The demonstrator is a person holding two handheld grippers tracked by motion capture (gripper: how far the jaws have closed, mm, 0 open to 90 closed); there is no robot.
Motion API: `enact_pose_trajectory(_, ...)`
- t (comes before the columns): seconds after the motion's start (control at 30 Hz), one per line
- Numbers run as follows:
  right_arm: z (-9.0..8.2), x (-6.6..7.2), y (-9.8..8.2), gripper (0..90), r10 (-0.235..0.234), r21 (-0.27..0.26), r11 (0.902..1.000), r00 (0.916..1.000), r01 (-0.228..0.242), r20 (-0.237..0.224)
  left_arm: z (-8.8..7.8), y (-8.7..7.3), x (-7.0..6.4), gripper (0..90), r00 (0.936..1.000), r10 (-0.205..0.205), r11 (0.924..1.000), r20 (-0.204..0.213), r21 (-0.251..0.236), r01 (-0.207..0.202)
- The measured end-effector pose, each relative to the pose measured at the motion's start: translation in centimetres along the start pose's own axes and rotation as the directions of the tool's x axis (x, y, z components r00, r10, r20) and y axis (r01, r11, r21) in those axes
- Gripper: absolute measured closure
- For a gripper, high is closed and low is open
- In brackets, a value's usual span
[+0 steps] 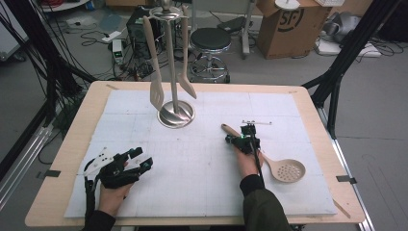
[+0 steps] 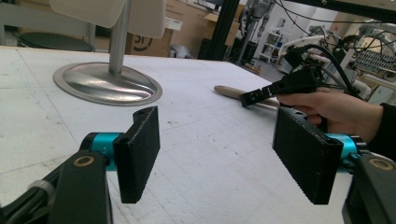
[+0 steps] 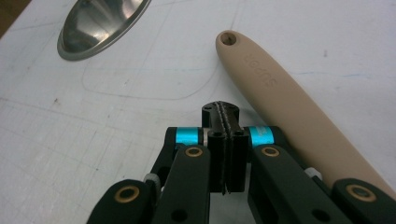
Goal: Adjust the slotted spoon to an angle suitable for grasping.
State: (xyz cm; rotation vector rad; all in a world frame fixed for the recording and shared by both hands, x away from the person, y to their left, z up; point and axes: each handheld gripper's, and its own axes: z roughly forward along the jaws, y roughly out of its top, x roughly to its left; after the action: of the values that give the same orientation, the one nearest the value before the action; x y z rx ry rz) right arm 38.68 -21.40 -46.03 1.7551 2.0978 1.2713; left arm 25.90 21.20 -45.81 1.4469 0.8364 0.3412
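In the high view, nearest the person, the left claw [image 1: 139,161] rests low on the white mat [image 1: 192,192] at about 8 o'clock from the table's [image 1: 57,192] middle. Its jaws are spread wide with nothing between them, pointing toward 2 o'clock. The left gripper view bears this out: the two black pads [image 2: 137,151] stand well apart over bare mat.

Farther in, at about 4 o'clock from the middle, the right hand [image 1: 248,161] holds the right claw [image 1: 248,131], which points toward 12 o'clock. Its jaws are pressed together on nothing, as the right gripper view shows [image 3: 224,140], with the pads meeting in a thin seam.

The spoon [image 1: 284,168] lies flat on the mat beside that claw. Its slotted bowl sits at 4 o'clock from the claw, just right of the person's wrist, and its handle runs up toward 10 o'clock, passing under or close by the claw, with its end at the claw's 10 o'clock. In the right gripper view the handle [image 3: 280,93] lies just to the right of the closed jaws, at about 1 o'clock, apart from the pads, its holed end ahead of the tips.

Farthest off, toward 12 o'clock, a steel stand [image 1: 175,113] rises from a round base, with two pale utensils [image 1: 156,91] hanging from it.
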Motion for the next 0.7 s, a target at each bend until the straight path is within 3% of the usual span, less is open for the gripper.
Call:
enact_pose_trajectory(0.17, -0.1, 0.3, -0.1, 89.7, -0.019, 0.003, 0.9998, 0.9996, 0.019, 0.018, 0.0, 0.0, 0.0, 32.5, 1.0, -0.001, 1.0, -0.002, 0.0, 0.001)
enact_pose_trajectory(0.3, -0.5, -0.1, -0.2, 89.6, -0.002, 0.023, 0.9997, 0.9998, 0.003, -0.022, 0.1, 0.0, 0.0, 32.5, 1.0, 0.0, 1.0, 0.001, 0.005, 0.0)
enact_pose_trajectory(0.43, -1.1, -0.8, 0.0, 89.7, -0.015, 0.026, 0.9995, 0.9997, 0.015, 0.016, 0.1, 0.0, -0.1, 32.5, 1.0, 0.003, 1.0, -0.004, 0.005, -0.003)
enact_pose_trajectory(0.53, -1.4, -1.5, 0.1, 89.7, 0.015, -0.002, 0.9999, 0.9973, -0.015, 0.072, 0.0, 0.0, 0.0, 32.5, 1.0, 0.002, 1.0, -0.003, 0.005, -0.002)
enact_pose_trajectory(0.6, -1.6, -2.0, 0.1, 89.7, 0.065, -0.012, 0.9978, 0.9961, -0.065, 0.06, 0.1, 0.0, 0.0, 32.5, 1.0, -0.001, 1.0, -0.003, 0.003, 0.001)
enact_pose_trajectory(0.7, -1.7, -1.7, 0.2, 89.7, 0.05, 0.001, 0.9987, 0.9962, -0.05, 0.071, 0.0, 0.0, 0.0, 32.6, 1.0, -0.003, 1.0, 0.0, 0.002, 0.003)
